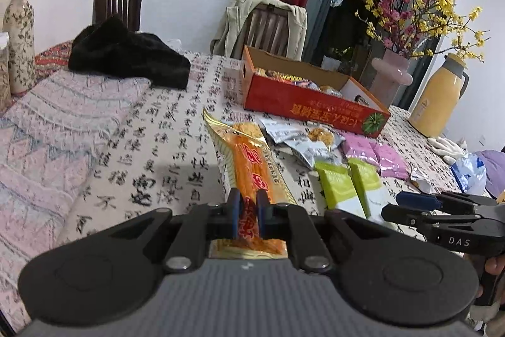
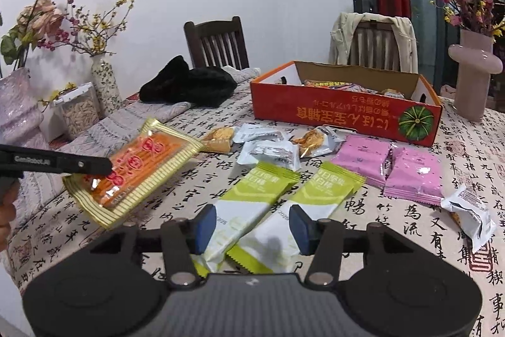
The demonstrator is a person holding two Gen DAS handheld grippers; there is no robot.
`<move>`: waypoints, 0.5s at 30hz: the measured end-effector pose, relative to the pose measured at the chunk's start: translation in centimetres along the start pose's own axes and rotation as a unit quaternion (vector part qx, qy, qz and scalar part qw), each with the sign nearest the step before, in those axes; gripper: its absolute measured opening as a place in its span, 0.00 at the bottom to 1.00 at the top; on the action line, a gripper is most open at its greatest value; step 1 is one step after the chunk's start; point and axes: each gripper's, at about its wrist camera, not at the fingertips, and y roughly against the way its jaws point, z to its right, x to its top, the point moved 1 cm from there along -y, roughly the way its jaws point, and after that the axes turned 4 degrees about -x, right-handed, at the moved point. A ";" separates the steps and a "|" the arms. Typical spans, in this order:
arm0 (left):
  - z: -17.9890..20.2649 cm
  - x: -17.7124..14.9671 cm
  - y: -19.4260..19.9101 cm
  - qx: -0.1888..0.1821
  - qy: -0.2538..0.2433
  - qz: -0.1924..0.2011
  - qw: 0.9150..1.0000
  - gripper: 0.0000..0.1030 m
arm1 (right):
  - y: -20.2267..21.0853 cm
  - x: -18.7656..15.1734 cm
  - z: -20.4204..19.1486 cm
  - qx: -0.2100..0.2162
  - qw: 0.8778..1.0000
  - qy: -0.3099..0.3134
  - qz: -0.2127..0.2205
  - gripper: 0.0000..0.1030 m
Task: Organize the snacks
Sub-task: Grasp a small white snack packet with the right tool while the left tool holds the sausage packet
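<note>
Left wrist view: the left gripper (image 1: 249, 207) has its jaws clamped on the orange packet (image 1: 252, 166), raised off the worktop (image 1: 132, 153) in front of the red box (image 1: 303, 106).

Right wrist view: the right gripper (image 2: 252, 226) has its jaws parted over two green bars (image 2: 252, 204), gripping nothing, nearer than the box.

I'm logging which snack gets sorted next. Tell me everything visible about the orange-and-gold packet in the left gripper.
The orange-and-gold snack packet is a flat, glossy, crinkly film wrapper: clear orange centre showing long sticks, red characters, gold striped edges. The left gripper is shut on one end of it, holding it tilted off the calligraphy-print tablecloth, left of the two green-and-white bars. Only the gripper touches it.
</note>
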 end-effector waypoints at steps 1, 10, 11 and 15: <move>-0.1 0.2 0.0 -0.001 -0.001 0.003 1.000 0.11 | -0.1 0.1 0.0 0.000 1.000 0.001 0.000 0.49; -0.9 2.4 -1.4 0.000 -0.008 0.016 1.000 0.11 | -5.6 4.2 0.5 -0.005 1.000 0.007 -0.030 0.63; -0.9 2.7 -1.6 -0.002 -0.008 0.017 1.000 0.11 | -6.7 4.8 0.9 0.001 0.999 -0.010 -0.036 0.63; -0.9 3.3 -2.5 -0.011 -0.013 0.021 1.000 0.11 | -11.3 7.1 1.5 0.002 0.997 -0.052 -0.059 0.67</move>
